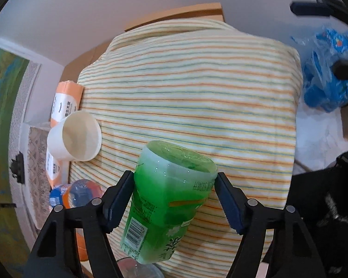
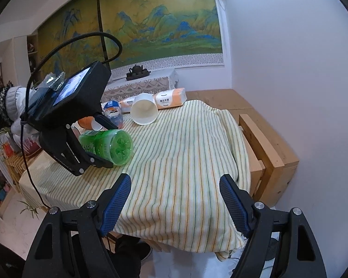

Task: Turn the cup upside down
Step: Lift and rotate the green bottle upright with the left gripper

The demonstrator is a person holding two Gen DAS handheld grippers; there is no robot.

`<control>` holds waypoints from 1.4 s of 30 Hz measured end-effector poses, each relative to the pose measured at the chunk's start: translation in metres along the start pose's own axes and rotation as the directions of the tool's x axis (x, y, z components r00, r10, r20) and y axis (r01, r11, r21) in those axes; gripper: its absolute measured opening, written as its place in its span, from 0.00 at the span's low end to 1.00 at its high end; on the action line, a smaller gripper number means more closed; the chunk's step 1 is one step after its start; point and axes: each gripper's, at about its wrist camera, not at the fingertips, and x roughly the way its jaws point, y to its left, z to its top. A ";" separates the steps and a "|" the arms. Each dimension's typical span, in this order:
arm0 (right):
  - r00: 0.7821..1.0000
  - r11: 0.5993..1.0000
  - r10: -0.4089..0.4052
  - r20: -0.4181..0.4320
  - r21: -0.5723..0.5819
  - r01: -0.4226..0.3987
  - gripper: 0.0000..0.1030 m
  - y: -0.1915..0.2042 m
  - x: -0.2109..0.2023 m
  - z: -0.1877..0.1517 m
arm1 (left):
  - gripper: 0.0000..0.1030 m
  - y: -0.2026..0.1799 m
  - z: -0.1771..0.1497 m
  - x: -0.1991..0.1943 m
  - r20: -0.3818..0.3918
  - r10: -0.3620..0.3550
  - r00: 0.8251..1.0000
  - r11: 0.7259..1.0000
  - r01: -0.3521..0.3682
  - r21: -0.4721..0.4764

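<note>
Bottle (image 1: 164, 199) neck hidden behind left gripper (image 1: 174, 199).

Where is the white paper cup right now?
The white paper cup lies on its side at the far left edge of the striped cloth, beside the orange tissue packs, beyond the green bottle.

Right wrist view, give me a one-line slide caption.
Left gripper brackets a tipped green plastic bottle-cup on the striped tablecloth; the open right gripper waits empty.

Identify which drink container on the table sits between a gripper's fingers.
The green bottle, lying between the left gripper fingers; the white cup and orange-labelled bottle lie untouched.
</note>
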 end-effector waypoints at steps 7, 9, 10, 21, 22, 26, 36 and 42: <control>1.000 1.000 0.003 -0.004 -0.008 -0.003 0.73 0.004 0.002 -0.001 | 0.72 0.021 -0.012 -0.032 0.149 0.005 0.989 0.982 0.023 -0.189; 1.000 1.000 0.009 -0.003 -0.016 -0.009 0.73 0.007 0.002 -0.001 | 0.72 0.027 -0.019 -0.044 0.210 0.019 0.978 0.966 0.037 -0.257; 1.000 1.000 0.012 -0.003 -0.017 -0.012 0.73 0.008 0.003 0.000 | 0.72 0.029 -0.023 -0.049 0.237 0.027 0.971 0.957 0.044 -0.286; 0.997 1.000 0.008 0.082 -0.002 -0.008 0.73 0.035 -0.002 0.011 | 0.72 0.042 -0.094 -0.081 0.504 0.158 0.849 0.697 0.265 -0.666; 0.996 1.000 0.012 0.086 -0.002 -0.012 0.73 0.038 -0.002 0.011 | 0.72 0.045 -0.102 -0.078 0.520 0.168 0.837 0.653 0.301 -0.695; 0.996 1.000 0.026 0.091 -0.005 -0.026 0.73 0.048 -0.002 0.014 | 0.72 0.044 -0.126 -0.070 0.571 0.215 0.792 0.540 0.391 -0.746; 0.995 0.999 0.031 0.099 -0.017 -0.030 0.73 0.062 -0.012 0.014 | 0.71 0.027 -0.143 -0.059 0.574 0.260 0.777 0.549 0.370 -0.750; 0.994 0.999 0.031 0.109 -0.019 -0.029 0.73 0.067 -0.014 0.014 | 0.71 0.012 -0.156 -0.064 0.564 0.279 0.777 0.552 0.351 -0.757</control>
